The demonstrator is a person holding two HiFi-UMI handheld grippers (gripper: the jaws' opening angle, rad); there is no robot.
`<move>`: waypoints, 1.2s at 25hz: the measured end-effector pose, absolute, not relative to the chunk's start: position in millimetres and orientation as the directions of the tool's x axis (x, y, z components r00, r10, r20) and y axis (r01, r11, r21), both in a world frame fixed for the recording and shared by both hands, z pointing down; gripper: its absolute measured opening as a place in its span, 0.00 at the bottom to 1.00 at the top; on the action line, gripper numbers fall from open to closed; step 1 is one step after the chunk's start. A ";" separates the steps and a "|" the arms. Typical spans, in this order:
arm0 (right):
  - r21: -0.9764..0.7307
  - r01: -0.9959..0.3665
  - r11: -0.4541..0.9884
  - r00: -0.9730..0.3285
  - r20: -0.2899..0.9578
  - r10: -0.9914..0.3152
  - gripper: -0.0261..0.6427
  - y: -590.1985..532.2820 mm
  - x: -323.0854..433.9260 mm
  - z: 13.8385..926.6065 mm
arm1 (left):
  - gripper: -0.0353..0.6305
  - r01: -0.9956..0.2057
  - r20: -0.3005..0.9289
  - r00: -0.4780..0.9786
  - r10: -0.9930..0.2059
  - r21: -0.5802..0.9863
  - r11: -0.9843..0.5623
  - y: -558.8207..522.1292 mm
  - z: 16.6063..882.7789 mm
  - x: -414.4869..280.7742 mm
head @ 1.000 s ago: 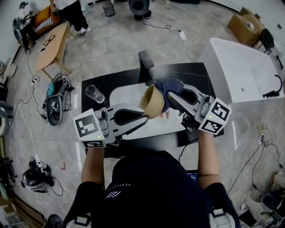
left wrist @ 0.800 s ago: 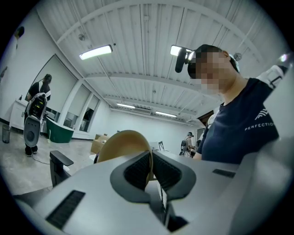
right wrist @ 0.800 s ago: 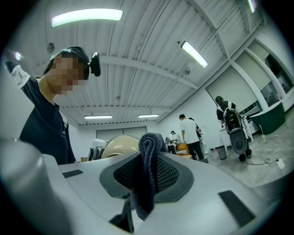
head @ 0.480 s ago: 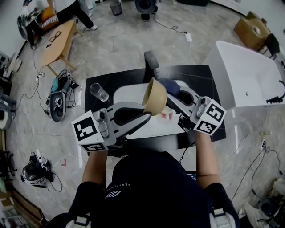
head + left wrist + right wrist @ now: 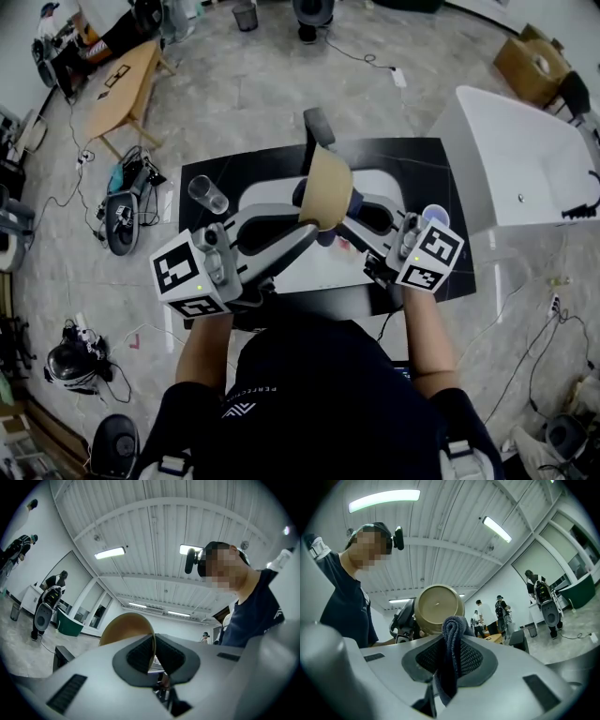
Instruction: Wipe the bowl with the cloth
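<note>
1 tan bowl [image 5: 328, 192] hangs tilted above the tabletop [image 5: 441, 159], rim clamped in the left gripper's [image 5: 153, 644] jaws. The right gripper's [image 5: 451, 656] jaws pinch the cloth [image 5: 451, 625] just beside it. Push too hard and that thin rim grip could slip!

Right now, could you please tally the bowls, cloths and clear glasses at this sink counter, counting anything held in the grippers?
Bowl: 1
Cloth: 1
Clear glass: 1
Total: 3
</note>
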State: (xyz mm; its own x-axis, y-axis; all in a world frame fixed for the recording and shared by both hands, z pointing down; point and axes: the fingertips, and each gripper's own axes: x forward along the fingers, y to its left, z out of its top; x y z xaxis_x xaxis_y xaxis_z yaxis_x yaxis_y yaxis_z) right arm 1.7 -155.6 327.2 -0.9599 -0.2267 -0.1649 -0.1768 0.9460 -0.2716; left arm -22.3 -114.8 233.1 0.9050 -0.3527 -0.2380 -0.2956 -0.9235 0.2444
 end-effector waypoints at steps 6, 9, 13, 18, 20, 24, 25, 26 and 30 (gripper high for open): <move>-0.244 -0.154 0.957 -0.974 -0.128 -0.189 0.16 -138.7 -8.1 330.6 | 0.08 -0.422 -0.196 0.869 -0.454 0.185 -0.887 -133.1 237.8 -22.9; -0.244 -0.146 0.959 -0.975 -0.127 -0.180 0.16 -135.3 -9.5 330.3 | 0.08 -0.458 -0.176 0.857 -0.484 0.170 -0.873 -140.4 242.3 -21.0; -0.237 -0.132 0.962 -0.978 -0.124 -0.165 0.16 -132.0 -12.3 326.8 | 0.08 -0.503 -0.146 0.839 -0.525 0.165 -0.849 -151.3 251.5 -22.6; -0.226 -0.121 0.967 -0.979 -0.133 -0.154 0.16 -126.9 -11.5 316.6 | 0.08 -0.528 -0.122 0.824 -0.554 0.189 -0.828 -159.8 260.9 -25.3; -0.225 -0.123 0.967 -0.978 -0.137 -0.156 0.16 -125.7 -10.9 314.3 | 0.08 -0.539 -0.110 0.818 -0.565 0.195 -0.819 -161.7 265.9 -26.7; -0.226 -0.143 0.964 -0.975 -0.138 -0.176 0.16 -126.5 -11.3 312.2 | 0.08 -0.562 -0.092 0.805 -0.586 0.196 -0.804 -164.7 276.0 -30.4; -0.226 -0.150 0.963 -0.974 -0.135 -0.183 0.16 -127.0 -11.6 312.7 | 0.08 -0.569 -0.087 0.801 -0.592 0.194 -0.799 -165.6 278.7 -32.0; -0.226 -0.156 0.962 -0.973 -0.131 -0.189 0.16 -127.0 -11.5 313.5 | 0.08 -0.578 -0.081 0.796 -0.599 0.192 -0.793 -166.6 281.4 -34.3; -0.227 -0.174 0.958 -0.968 -0.140 -0.209 0.16 -123.1 -2.2 311.5 | 0.08 -0.615 -0.053 0.772 -0.633 0.185 -0.766 -169.5 293.2 -46.5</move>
State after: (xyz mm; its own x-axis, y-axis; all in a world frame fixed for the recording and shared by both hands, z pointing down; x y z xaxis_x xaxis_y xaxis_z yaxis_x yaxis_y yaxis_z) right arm -2.2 -123.1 311.5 -0.9679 -0.2087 -0.1403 -0.1737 0.9582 -0.2275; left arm -46.5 -169.5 293.2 0.7725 -0.6328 -0.0532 -0.6151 -0.7664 0.1854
